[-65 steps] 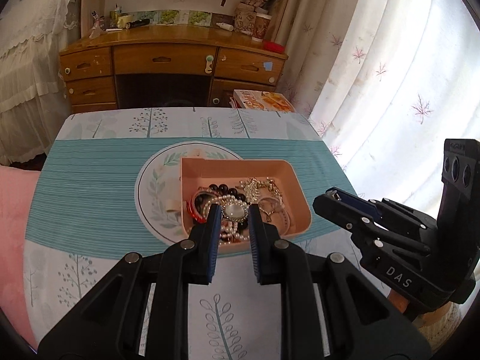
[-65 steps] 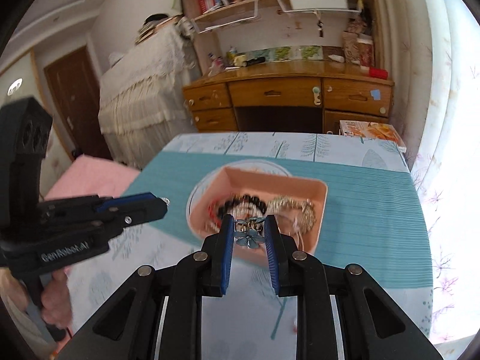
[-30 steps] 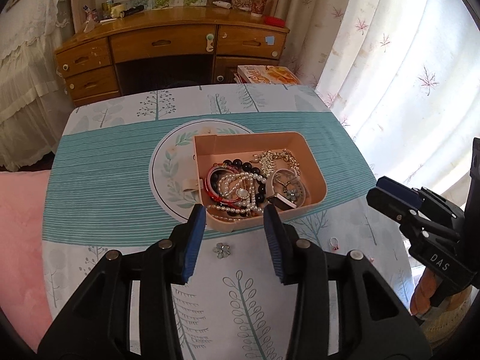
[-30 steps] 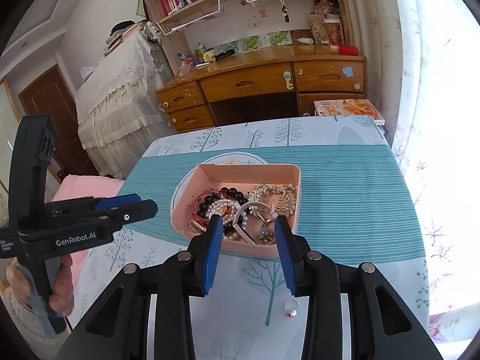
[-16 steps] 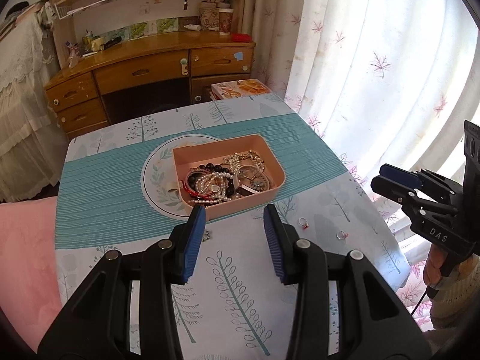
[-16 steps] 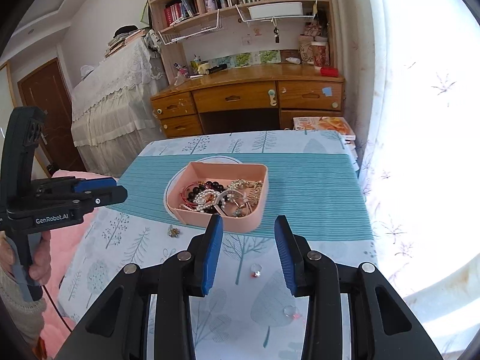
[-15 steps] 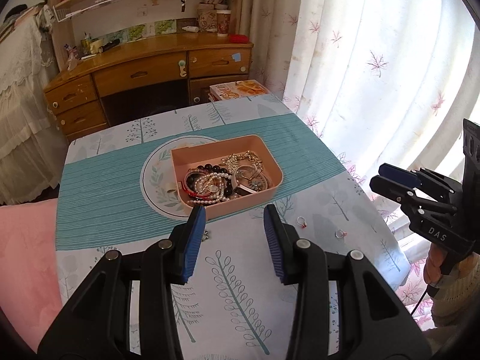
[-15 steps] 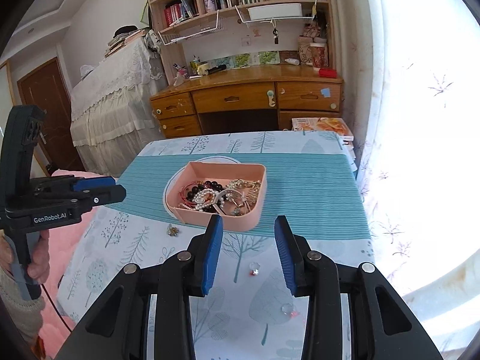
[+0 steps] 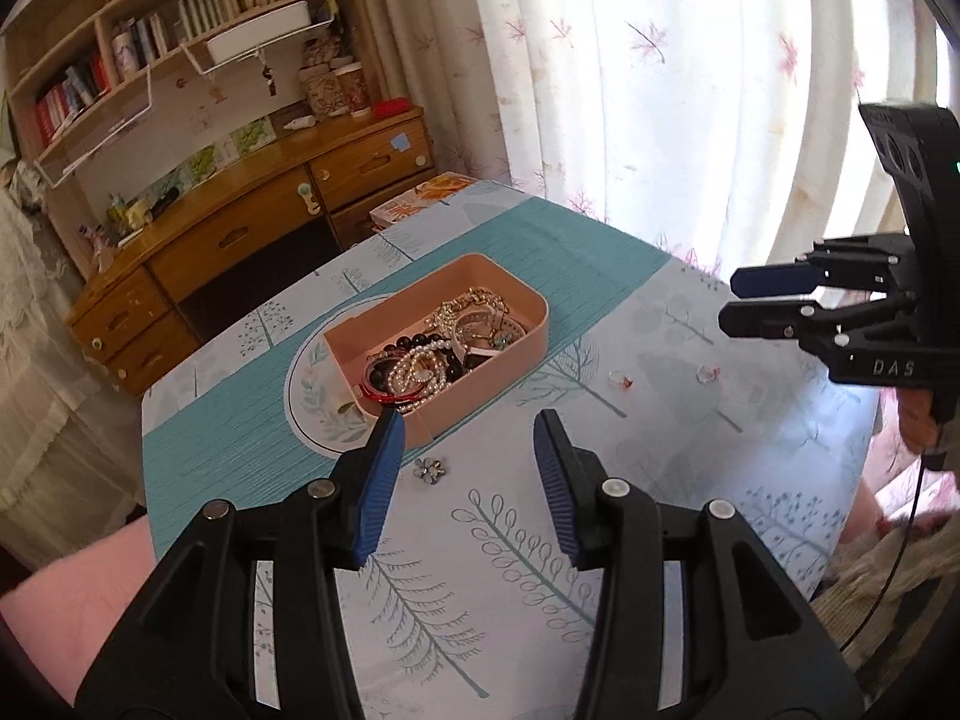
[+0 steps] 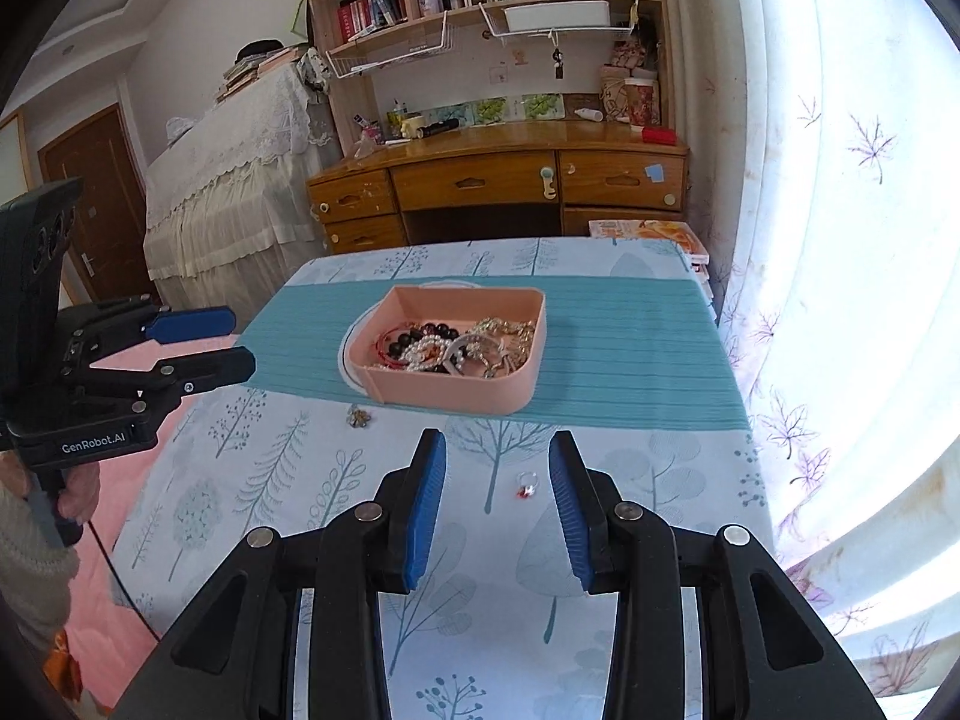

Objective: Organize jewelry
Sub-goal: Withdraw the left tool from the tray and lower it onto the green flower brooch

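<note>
A pink tray [image 9: 528,333] [image 10: 456,393] holds a tangle of pearl and bead bracelets, a red bangle and gold chains. It stands on the teal runner at the table's middle. A small flower brooch [image 9: 431,469] [image 10: 359,417] lies on the cloth just in front of the tray. A ring with a red stone [image 9: 621,380] [image 10: 527,489] and a second ring [image 9: 708,373] lie on the cloth nearer the window. My left gripper [image 9: 465,462] is open and empty, held back above the near table. My right gripper [image 10: 497,483] is open and empty, above the ring.
A round plate [image 9: 306,390] lies under the tray's left end. A wooden desk [image 10: 498,180] with shelves stands beyond the table. A curtain [image 9: 690,90] hangs along the right side. A pink cushion [image 9: 54,618] lies at the table's left.
Both grippers opened and pulled back and up from the tray. The flower piece the right gripper held now lies in the tray. The left view has swung toward the window.
</note>
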`<control>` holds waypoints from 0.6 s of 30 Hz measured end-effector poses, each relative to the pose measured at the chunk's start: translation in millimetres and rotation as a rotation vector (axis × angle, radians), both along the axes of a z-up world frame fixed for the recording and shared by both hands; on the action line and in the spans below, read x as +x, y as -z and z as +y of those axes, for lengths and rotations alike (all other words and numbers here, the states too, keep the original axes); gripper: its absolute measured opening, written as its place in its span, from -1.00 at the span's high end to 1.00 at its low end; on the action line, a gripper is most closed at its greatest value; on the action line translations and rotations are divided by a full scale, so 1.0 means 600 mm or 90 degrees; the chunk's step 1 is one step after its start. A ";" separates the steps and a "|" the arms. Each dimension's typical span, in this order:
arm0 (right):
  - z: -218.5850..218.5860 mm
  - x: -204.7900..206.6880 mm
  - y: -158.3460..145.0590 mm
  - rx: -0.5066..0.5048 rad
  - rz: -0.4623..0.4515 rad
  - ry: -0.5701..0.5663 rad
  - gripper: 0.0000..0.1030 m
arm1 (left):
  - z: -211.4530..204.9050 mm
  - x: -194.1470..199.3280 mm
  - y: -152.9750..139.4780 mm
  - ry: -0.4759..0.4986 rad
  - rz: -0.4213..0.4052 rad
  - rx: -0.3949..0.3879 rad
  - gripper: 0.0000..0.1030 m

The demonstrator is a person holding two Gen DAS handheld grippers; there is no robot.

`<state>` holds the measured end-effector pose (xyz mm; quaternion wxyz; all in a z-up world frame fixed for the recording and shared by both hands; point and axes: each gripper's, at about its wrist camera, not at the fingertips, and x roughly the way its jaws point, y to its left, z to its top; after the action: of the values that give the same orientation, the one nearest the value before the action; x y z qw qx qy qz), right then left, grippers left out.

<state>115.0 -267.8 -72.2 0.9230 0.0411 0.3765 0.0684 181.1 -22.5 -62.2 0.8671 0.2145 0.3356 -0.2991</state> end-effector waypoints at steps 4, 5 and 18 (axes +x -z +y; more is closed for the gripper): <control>0.018 0.001 0.049 0.012 0.028 -0.001 0.30 | 0.002 0.005 0.066 0.055 0.008 0.045 0.19; 0.021 0.006 0.060 0.014 0.034 -0.001 0.30 | 0.003 0.008 0.084 0.064 0.009 0.057 0.19; 0.054 0.042 0.199 0.033 0.088 0.023 0.30 | 0.023 0.158 0.220 0.046 0.096 0.028 0.19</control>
<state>140.1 -235.5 -191.7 0.8944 0.0762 0.4369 0.0587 275.7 -9.0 -194.1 0.8232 0.2224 0.3984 -0.3380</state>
